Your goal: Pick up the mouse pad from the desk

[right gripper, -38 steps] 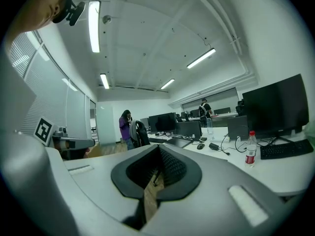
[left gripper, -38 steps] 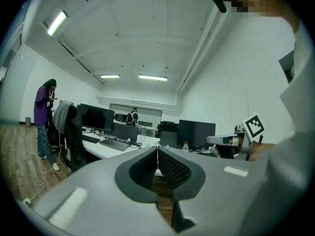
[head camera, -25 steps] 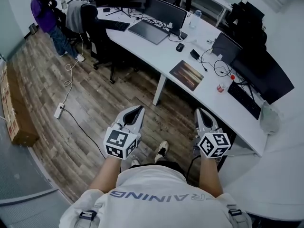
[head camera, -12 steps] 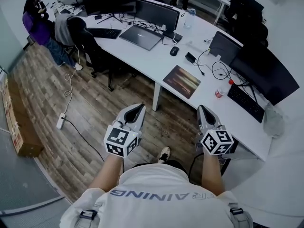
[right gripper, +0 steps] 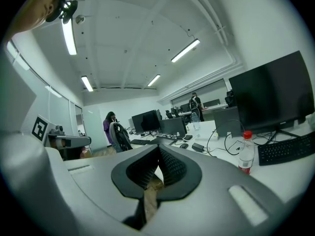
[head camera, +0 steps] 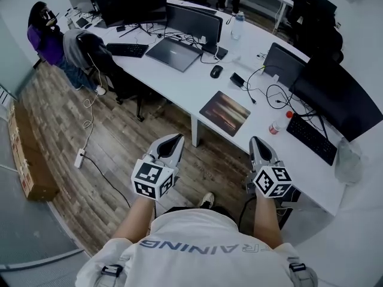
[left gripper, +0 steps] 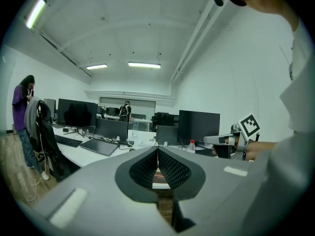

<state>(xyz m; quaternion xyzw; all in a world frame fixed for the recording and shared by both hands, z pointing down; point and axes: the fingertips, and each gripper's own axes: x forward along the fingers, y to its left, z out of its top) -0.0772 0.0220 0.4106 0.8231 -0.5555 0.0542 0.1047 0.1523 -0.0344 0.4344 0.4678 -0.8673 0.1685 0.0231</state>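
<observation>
Mouse pad (head camera: 224, 113) nearer than before, left gripper (head camera: 175, 139) closed and empty, right gripper (head camera: 256, 140) likewise

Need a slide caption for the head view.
Left claw and right claw, both shut and empty, short of the dark rectangular mouse pad lying on the curved white desk.

- An open-plan office.
- Long white desk (head camera: 179, 84) with monitors (head camera: 192, 21), keyboards (head camera: 311, 137), a laptop (head camera: 172, 54) and a mouse (head camera: 216, 71).
- Office chair (head camera: 116, 70) on a wood floor (head camera: 119, 137).
- Strip lights (left gripper: 144, 64) overhead.
</observation>
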